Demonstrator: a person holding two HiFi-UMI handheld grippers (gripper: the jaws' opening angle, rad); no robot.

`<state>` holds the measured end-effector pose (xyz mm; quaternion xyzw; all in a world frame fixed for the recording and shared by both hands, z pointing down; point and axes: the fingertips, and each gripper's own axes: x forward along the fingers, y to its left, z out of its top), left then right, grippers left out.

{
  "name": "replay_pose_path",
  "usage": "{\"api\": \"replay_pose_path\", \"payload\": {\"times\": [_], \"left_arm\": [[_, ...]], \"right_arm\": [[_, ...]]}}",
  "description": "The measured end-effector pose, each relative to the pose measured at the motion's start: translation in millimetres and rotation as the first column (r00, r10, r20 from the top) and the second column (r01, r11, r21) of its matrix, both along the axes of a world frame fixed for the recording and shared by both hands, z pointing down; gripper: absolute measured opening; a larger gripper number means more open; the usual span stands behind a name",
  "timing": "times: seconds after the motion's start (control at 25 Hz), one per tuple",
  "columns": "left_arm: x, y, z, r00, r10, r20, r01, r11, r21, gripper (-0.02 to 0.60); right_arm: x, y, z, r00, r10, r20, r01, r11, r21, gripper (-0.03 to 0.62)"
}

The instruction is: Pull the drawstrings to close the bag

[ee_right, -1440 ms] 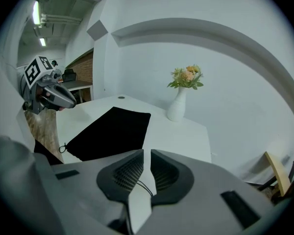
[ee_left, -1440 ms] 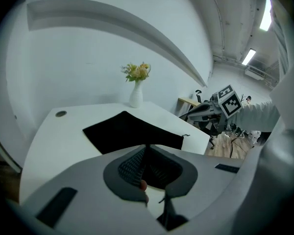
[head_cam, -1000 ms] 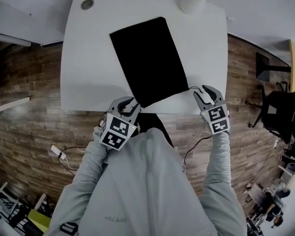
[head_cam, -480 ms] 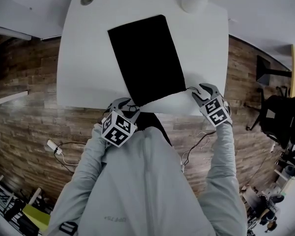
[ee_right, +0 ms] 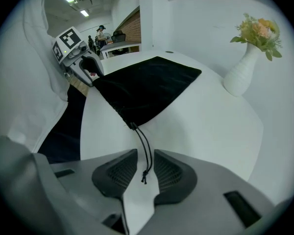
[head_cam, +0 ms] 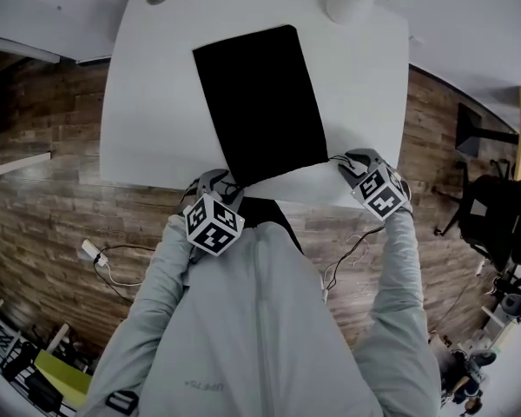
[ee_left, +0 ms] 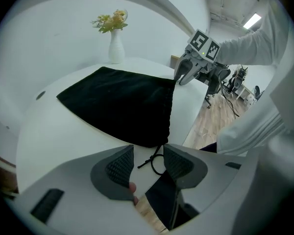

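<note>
both cords (ee_right: 144,176) leave the black bag (head_cam: 260,94) at its near corners on the table (head_cam: 156,85), one per side for an outward pull. left tool (ee_left: 148,151), just spread wide, straddles its loop (ee_left: 157,163); right tool (ee_right: 145,155), just closing, brackets its cord, unpinched

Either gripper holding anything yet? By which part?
Nothing held. Left gripper, jaws just opened, straddles the left drawstring loop; right gripper, jaws just closing, straddles the right drawstring, unpinched.

Left gripper (ee_left: 149,150) opened, right gripper (ee_right: 145,153) closing (unclamped)

Black bag (head_cam: 260,102), white table (head_cam: 156,120), white vase (ee_left: 116,50) with yellow flowers (ee_left: 110,21), brown wood-plank floor (head_cam: 52,215), pale grey jacket (head_cam: 260,337).
</note>
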<state>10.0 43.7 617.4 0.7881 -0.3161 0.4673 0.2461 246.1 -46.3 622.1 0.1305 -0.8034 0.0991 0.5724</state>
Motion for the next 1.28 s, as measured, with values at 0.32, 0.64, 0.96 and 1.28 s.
{"api": "replay_pose_path", "payload": {"times": [0.32,0.64,0.96,1.28], "left_arm": [[-3.6,3.2,0.7,0.998,0.058,0.033,-0.057,0.998,-0.018,0.183],[-9.3,2.5,2.2,0.998,0.054,0.042,-0.052,0.997,-0.051,0.035],[-17.0,-3.9,-1.1,1.000,-0.029,0.000,0.029,0.998,-0.048,0.032],[-39.1,-37.7,-39.7,0.987,-0.147,-0.071,0.151,0.987,0.053,0.032]], "right_arm": [[-1.2,4.3,1.4,0.997,0.074,0.013,-0.073,0.997,-0.038,0.103],[-0.1,3.2,1.9,0.991,0.132,-0.018,-0.133,0.989,-0.061,0.032],[-4.0,-5.5,-6.2,0.972,0.232,0.025,-0.233,0.972,0.017,0.021],[-31.5,-35.1,-56.9,0.927,0.318,0.198,-0.351,0.923,0.158,0.021]]}}
